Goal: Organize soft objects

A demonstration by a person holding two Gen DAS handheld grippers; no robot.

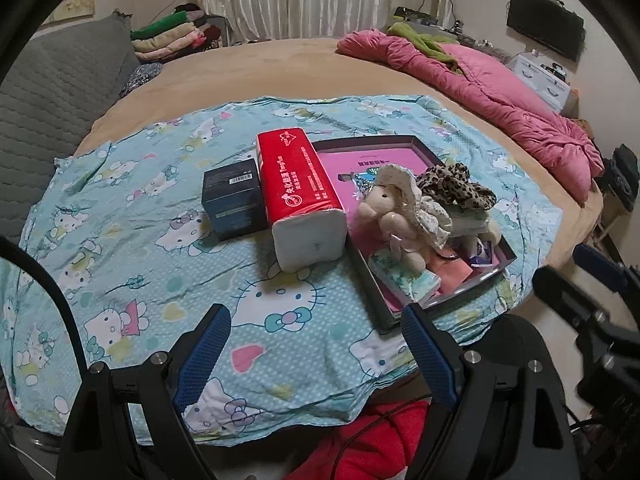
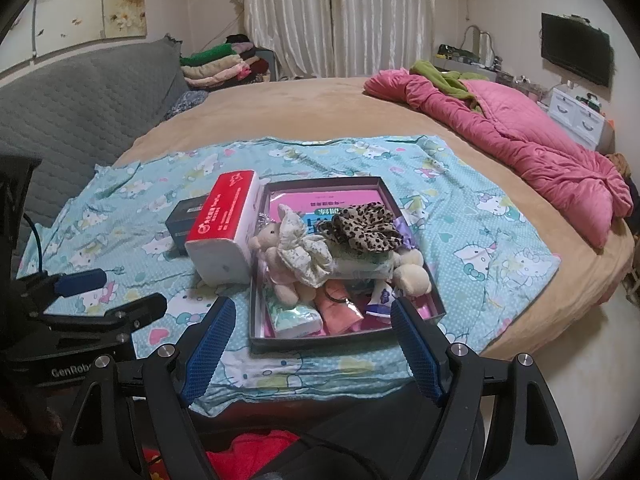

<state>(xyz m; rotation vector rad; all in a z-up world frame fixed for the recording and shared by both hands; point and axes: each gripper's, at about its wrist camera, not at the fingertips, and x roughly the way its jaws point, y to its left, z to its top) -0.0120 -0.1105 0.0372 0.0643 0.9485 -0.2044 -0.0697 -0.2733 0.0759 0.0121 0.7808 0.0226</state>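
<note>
A shallow dark box (image 1: 404,142) (image 2: 320,342) with a pink lining lies on the cartoon-cat sheet (image 1: 132,240) (image 2: 480,240). Inside it are a plush toy in a bonnet (image 1: 394,208) (image 2: 288,252), a leopard-print scrunchie (image 1: 456,186) (image 2: 366,228), a small tissue pack (image 1: 404,282) (image 2: 296,318) and other small soft items. A red tissue pack (image 1: 300,188) (image 2: 226,226) rests against the box's left side. My left gripper (image 1: 316,324) is open above the sheet, short of the box. My right gripper (image 2: 312,314) is open over the box's near edge, holding nothing.
A small dark carton (image 1: 232,202) (image 2: 188,212) stands left of the red pack. A pink quilt (image 1: 500,80) (image 2: 520,132) lies on the bed at the right. Folded blankets (image 1: 172,36) are stacked at the back, and a grey padded headboard (image 1: 52,88) runs along the left.
</note>
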